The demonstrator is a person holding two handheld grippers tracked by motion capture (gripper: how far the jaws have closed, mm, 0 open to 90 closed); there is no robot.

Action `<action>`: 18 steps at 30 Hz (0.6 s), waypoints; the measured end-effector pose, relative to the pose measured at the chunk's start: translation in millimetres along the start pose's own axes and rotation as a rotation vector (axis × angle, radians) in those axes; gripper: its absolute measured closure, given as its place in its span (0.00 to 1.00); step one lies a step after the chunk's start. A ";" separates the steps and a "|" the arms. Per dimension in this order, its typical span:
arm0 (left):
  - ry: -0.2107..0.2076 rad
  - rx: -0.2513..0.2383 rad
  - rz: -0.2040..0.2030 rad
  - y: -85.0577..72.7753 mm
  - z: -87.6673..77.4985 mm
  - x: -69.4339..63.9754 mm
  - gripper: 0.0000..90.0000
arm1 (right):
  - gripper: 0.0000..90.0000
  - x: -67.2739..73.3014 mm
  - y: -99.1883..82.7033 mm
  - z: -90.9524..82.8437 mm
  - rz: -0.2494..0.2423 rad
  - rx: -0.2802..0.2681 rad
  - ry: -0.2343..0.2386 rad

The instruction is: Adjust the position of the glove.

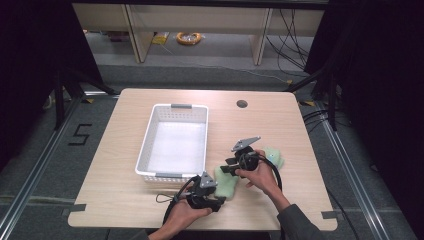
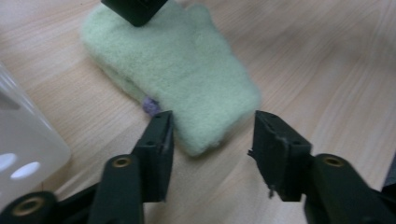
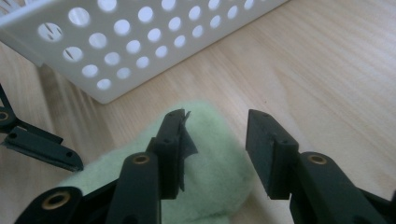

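Both hand-held grippers are working one green mitten lying flat on the surface beside the white basket: left hand-held gripper and right hand-held gripper are straddling opposite ends, jaws half-spread, not yet pinching.

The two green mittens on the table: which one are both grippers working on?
The mitten nearer the basket, by the table's front edge. Both grippers have jaws straddling its ends. The other mitten lies apart, behind the right hand.
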State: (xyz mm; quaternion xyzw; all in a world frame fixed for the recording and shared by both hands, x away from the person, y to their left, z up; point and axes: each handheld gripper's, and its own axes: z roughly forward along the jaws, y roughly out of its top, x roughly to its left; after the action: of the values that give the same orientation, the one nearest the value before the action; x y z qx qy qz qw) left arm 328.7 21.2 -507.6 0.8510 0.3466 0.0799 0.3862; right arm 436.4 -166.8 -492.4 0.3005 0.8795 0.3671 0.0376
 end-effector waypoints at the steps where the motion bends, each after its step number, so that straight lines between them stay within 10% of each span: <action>1: 0.015 0.003 0.002 -0.2 0.9 0.1 0.60 | 0.69 -0.3 -0.6 -1.1 0.004 0.020 0.010; 9: 0.049 0.014 0.075 -0.6 1.1 0.1 0.83 | 0.87 0.2 -6.1 -1.3 0.058 0.018 0.033; 18: 0.033 -0.013 0.062 1.3 -7.1 2.7 0.99 | 0.94 2.9 -7.5 -10.6 0.068 0.000 0.044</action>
State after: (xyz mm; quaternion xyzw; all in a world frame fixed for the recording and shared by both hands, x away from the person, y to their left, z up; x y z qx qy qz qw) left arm 328.6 26.7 -502.1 0.8574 0.3259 0.1084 0.3833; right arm 427.3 -175.8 -489.3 0.3222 0.8695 0.3744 0.0058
